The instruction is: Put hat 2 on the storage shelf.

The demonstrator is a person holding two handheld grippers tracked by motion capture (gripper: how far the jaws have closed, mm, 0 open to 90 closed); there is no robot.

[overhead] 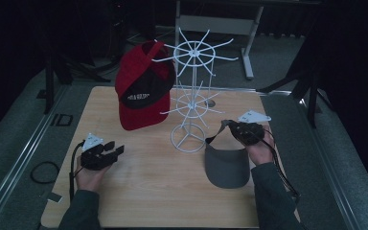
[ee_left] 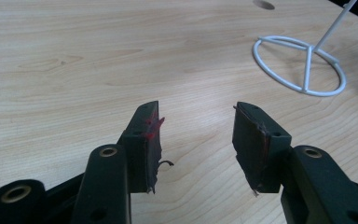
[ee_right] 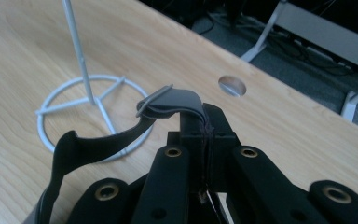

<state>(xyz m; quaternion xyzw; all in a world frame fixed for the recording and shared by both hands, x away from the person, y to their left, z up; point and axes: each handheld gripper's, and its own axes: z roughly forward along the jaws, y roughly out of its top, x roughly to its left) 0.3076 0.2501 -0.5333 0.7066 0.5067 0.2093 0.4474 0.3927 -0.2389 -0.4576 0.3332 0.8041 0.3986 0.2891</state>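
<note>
Dark curtains and grey floor surround the pale wooden table (overhead: 143, 191) I am working over. Near its middle stands a white wire rack (overhead: 191, 96) on a ring base, and a red and black cap (overhead: 143, 91) hangs from one of its upper prongs on the left side.

My right gripper (overhead: 231, 127) is clenched on the strap of a grey visor (overhead: 227, 165). In the right gripper view the jaws are pressed together with the strap's looped end and its buckle (ee_right: 168, 100) sticking out above them, while the rest of the band curves down to the left. From above, the visor's brim hangs below the gripper, just right of the rack's base, and I cannot tell whether its lower edge touches the tabletop.

My left gripper (overhead: 115, 147) sits low over the table's left part, well apart from the rack, with its jaws released. Nothing lies between its worn pads (ee_left: 150, 140), which carry red smears.
</note>
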